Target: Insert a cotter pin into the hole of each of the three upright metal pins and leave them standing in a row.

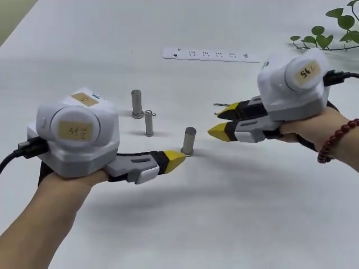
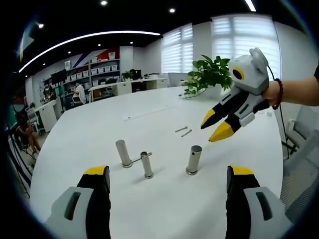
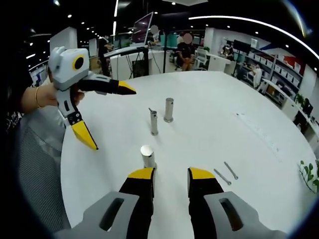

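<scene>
Nearest to us, the left gripper point(image 2: 168, 173) stands wide open and holds nothing. Just beyond it the nearest metal pin point(image 1: 188, 140) is upright on the bench point(image 1: 224, 213), with no cotter pin. The right gripper point(image 1: 222, 121) has its jaws apart (also empty). The middle pin point(image 1: 148, 122) already carries a cotter pin point(image 2: 150, 154); the far pin point(image 1: 136, 103) looks bare. Two loose cotter pins point(image 2: 183, 131) lie behind. We judge one of three done.

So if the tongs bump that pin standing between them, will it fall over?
Probably. The pin is tall and thin on a small base, so a nudge near its top would likely tip it. It's round, so it might then roll across the smooth table. It looks like shiny metal, so likely stiff and slippery to grab.
</scene>
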Demonstrator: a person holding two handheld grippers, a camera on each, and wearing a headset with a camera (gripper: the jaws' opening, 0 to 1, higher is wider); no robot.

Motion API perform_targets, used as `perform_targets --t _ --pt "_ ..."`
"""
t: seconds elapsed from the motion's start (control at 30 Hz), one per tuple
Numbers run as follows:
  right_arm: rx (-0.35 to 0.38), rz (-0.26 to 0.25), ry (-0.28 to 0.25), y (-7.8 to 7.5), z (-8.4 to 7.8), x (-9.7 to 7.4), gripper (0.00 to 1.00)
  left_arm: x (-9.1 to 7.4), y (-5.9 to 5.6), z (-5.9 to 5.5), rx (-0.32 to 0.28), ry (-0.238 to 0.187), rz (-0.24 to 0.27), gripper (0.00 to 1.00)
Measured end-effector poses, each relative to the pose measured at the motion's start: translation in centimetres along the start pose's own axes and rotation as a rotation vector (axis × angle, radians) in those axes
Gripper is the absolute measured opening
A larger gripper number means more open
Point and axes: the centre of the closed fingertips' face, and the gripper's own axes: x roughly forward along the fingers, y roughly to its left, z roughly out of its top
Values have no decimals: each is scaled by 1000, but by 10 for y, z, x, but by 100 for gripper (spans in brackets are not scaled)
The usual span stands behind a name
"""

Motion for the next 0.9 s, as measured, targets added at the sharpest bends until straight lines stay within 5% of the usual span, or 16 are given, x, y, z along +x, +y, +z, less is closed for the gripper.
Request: perform_targets --t 0.33,0.9 --pt "-64 13 126 -32 -17 8 21 0 1 -3 -12 19 -2 97" --pt "-111 -5 247 -80 -37 32 20 3 -5 -9 3 43 -10 94"
